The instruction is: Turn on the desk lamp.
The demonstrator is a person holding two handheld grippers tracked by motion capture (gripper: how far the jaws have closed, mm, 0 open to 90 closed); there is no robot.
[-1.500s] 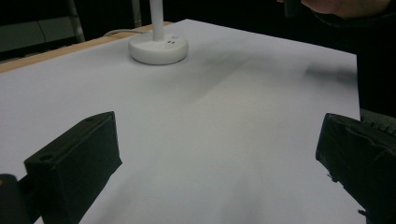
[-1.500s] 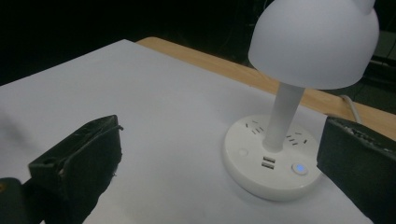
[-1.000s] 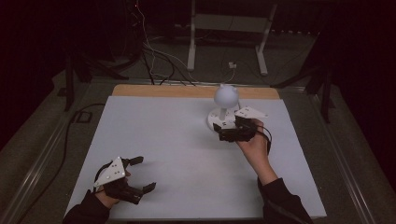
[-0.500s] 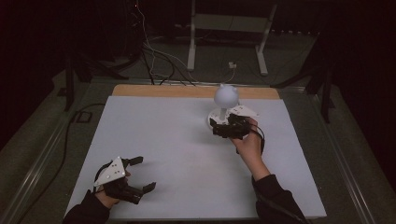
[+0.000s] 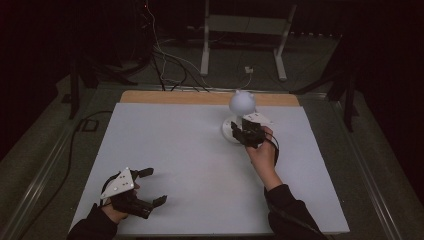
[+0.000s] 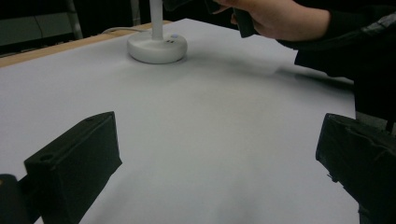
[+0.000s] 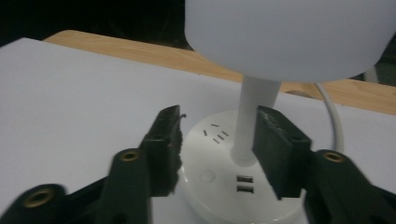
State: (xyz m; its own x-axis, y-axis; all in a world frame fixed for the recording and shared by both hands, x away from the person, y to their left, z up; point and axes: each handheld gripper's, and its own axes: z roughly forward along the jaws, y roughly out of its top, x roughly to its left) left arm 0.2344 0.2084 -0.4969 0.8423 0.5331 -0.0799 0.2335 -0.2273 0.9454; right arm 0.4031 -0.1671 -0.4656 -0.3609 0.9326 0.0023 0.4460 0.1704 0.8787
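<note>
Right jaws: the right gripper (image 7: pixel 217 154) straddles the white stem (image 7: pixel 250 116) of a desk lamp (image 5: pixel 239 117); its jaws have just been closing. One pad (image 7: pixel 273 149) sits against or just beside the stem at 3 o'clock, the other pad (image 7: pixel 166 144) stands apart from it at 9 o'clock, so no pinch is made.
Lamp base: the round white base (image 7: pixel 219 186) lies under the jaws, with socket slots moulded in the top, a round button and two small USB-style ports on its face. No brand or writing can be read.
Lamp shade: a pale globe shade (image 7: pixel 289 32) hangs above the jaws at 12 o'clock; a white cord (image 7: pixel 332 119) trails off at 2 o'clock.
Lamp's place: on the white table top (image 5: pixel 190 150), toward 1 o'clock from its centre, near the wooden strip (image 5: pixel 165 97) along the far edge.
Right hand: the hand (image 5: pixel 263 152) reaches in from 5 o'clock of the lamp.
Left jaws: the left gripper (image 5: pixel 142 190) rests near the table's 7 o'clock corner, jaws spread wide with nothing between them, well apart from the lamp.
Beyond the table: cables (image 5: pixel 165 60) and a metal stand (image 5: pixel 240 22) on the dark floor at 12 o'clock.
</note>
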